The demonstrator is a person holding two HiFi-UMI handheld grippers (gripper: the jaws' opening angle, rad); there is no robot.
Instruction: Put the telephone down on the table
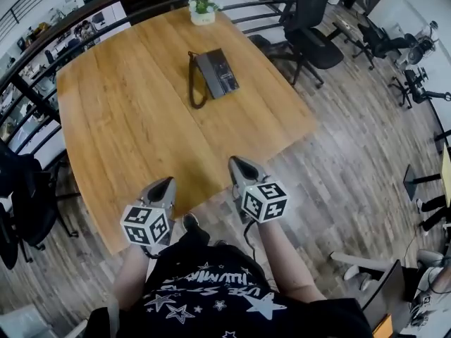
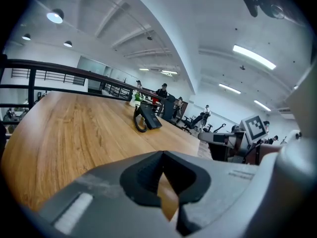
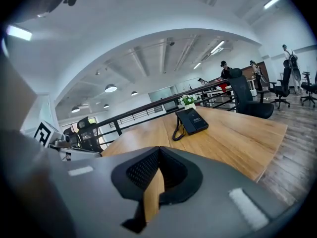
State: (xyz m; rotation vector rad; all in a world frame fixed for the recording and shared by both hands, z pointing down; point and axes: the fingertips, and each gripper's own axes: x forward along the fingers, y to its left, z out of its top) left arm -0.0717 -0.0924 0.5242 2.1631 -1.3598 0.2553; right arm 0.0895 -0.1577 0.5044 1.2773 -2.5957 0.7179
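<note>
A dark desk telephone [image 1: 217,74] lies flat on the far half of the wooden table [image 1: 127,118], its handset and coiled cord along its left side. It also shows in the left gripper view, telephone [image 2: 148,119], and in the right gripper view, telephone [image 3: 192,121]. My left gripper [image 1: 168,182] and right gripper [image 1: 236,162] hover over the table's near edge, well short of the phone. Both are shut with nothing between the jaws, as seen close up on the left gripper [image 2: 162,155] and the right gripper [image 3: 158,150].
A small potted plant [image 1: 202,9] stands at the table's far edge. A dark railing [image 1: 42,41] runs behind the table. Office chairs [image 1: 310,27] stand at the far right and another chair [image 1: 21,196] at the left. Wood floor lies to the right.
</note>
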